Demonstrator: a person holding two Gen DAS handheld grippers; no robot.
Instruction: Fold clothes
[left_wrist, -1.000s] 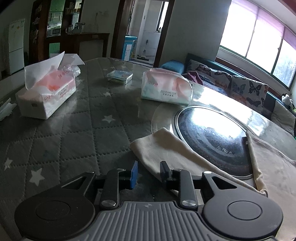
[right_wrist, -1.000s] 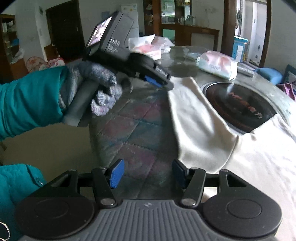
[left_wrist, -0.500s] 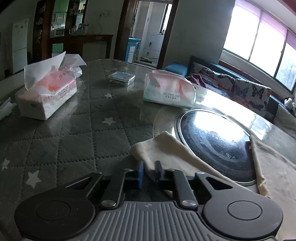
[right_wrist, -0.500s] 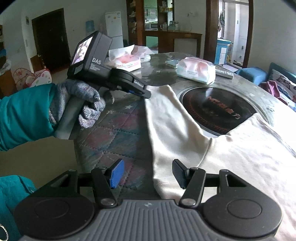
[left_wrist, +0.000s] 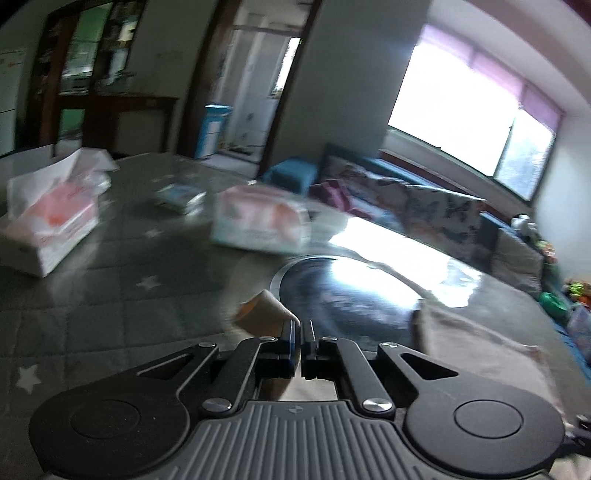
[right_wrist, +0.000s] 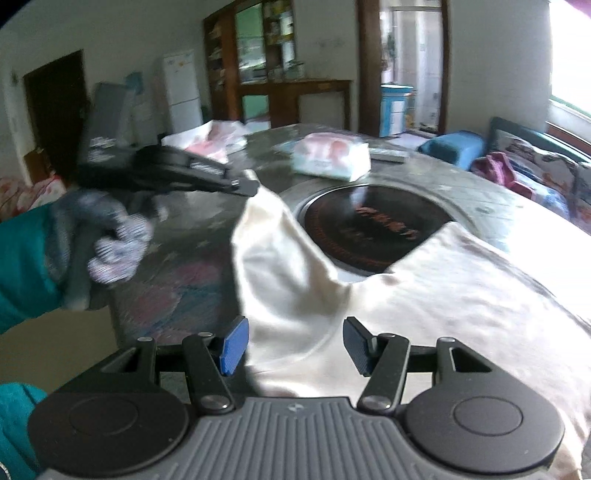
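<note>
Right wrist view: left claw (right_wrist: 255, 186) pinching the shirt (right_wrist: 295, 280) sleeve; carry it across smoothly while right claw (right_wrist: 293, 347) stays spread

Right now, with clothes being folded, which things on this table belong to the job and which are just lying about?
In the job:
- cream fabric garment, one corner lifted
- left gripper, jaws shut on that corner
- right gripper, jaws open

Lying about:
- open pink-and-white tissue box
- soft pink tissue pack
- round black glass hotplate
</note>
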